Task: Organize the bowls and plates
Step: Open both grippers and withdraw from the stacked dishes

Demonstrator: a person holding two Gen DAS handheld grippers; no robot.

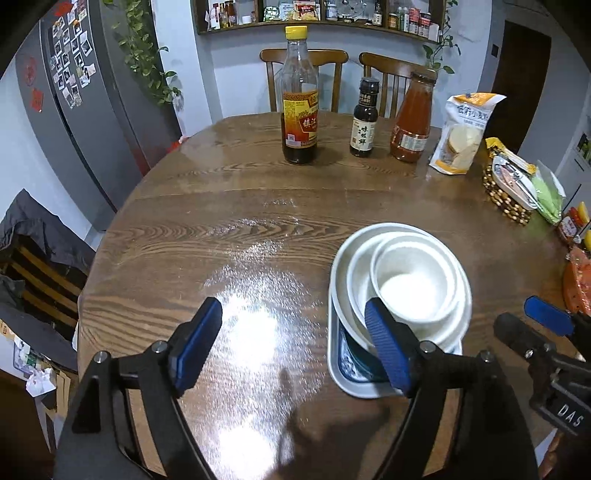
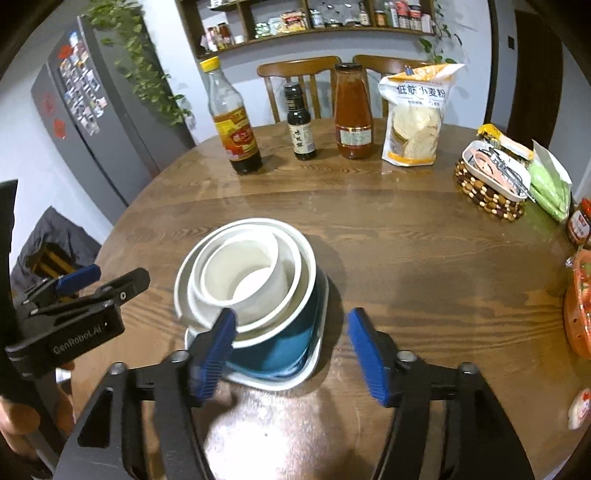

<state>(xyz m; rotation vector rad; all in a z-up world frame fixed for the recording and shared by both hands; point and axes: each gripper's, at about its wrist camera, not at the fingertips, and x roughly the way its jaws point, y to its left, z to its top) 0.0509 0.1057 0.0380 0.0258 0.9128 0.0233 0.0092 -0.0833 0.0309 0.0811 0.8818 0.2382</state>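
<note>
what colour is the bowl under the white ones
Teal bowl, clearest in the right wrist view.

Home dining kitchen: fridge (image 1: 85, 122) (photo magnets), pantry shelf (image 1: 317, 18), condiment bottles (image 1: 300, 99).

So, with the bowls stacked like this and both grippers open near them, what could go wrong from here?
1. The small white inner bowl sits tilted inside the nested white bowls, which lean on the teal dish; a nudge may tip the stack.
2. The open right gripper has one finger close to the stack and could knock it.
3. The glossy wooden table may let the white tray slide.
</note>
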